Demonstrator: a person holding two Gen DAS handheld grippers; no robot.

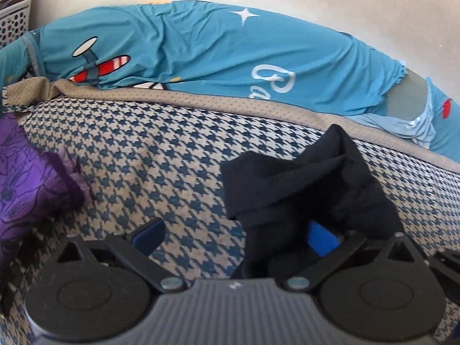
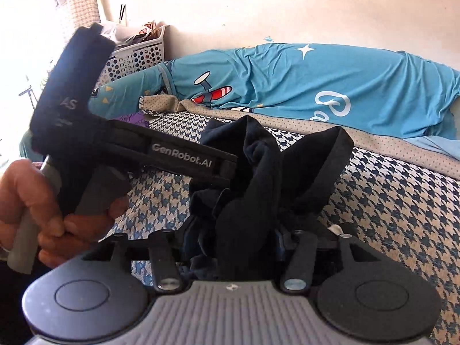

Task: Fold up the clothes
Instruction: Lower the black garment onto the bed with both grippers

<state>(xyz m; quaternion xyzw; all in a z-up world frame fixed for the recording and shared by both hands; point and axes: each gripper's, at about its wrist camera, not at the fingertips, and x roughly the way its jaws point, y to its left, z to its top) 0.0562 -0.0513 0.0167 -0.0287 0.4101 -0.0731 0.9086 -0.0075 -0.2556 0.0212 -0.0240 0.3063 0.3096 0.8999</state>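
A crumpled black garment lies bunched on the houndstooth bed cover. In the left wrist view my left gripper stands wide open. Its blue right pad is half buried under a fold of the garment, and its left pad is bare over the cover. In the right wrist view the black garment rises in a heap between the fingers of my right gripper. The jaws stand apart around the bundle, and blue pad faces show at both sides of it. The left gripper, held by a hand, reaches the garment from the left.
Blue bedding with an aeroplane print runs along the wall behind a tan dotted border. A purple garment lies at the left. A white perforated basket stands at the bed's far left corner.
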